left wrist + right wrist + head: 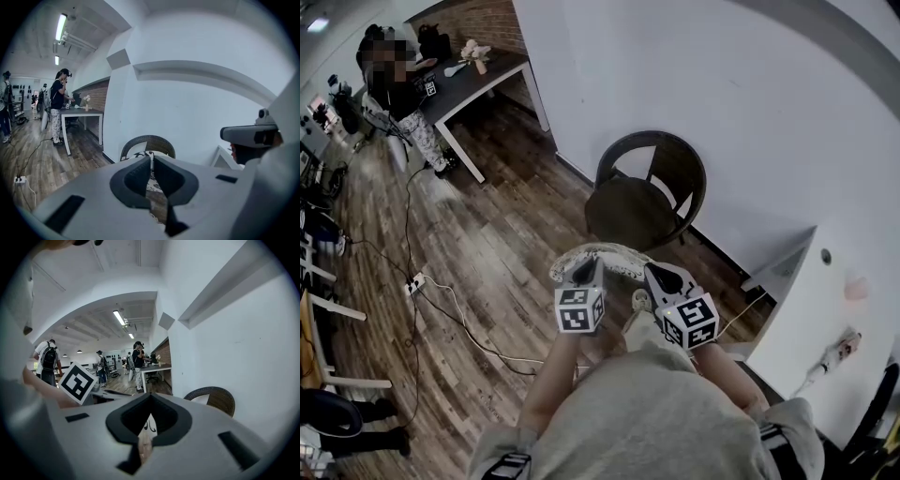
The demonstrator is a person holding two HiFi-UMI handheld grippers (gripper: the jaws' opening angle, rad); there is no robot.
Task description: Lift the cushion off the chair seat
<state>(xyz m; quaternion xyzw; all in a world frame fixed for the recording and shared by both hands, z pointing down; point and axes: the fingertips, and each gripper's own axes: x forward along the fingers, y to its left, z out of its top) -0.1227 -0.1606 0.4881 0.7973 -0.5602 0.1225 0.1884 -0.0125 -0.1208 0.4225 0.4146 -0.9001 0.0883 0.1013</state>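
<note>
**While the cushion hangs between your tongs, lift it evenly**

Since the cushion (600, 255) is at the centre of the head view, off the dark seat and in the air just below the chair (649, 187) in the picture, I judge your job now is to carry it clear without letting it sag or slip. Raise both hands at the same pace and hold them the same distance apart, so the patterned fabric is neither stretched nor folded. Draw it towards you, away from the chair's round back and the white wall (722, 112) behind, and don't twist either wrist.

Your left gripper (584, 272) is clenched on the cushion's near edge. In its own view the jaws stand almost together, with a strip of patterned cloth pinched between them. Your right gripper (661, 278) is likewise clamped on the edge just beside it, and cloth shows in the narrow gap between its pads. Neither gripper touches the chair.
</note>
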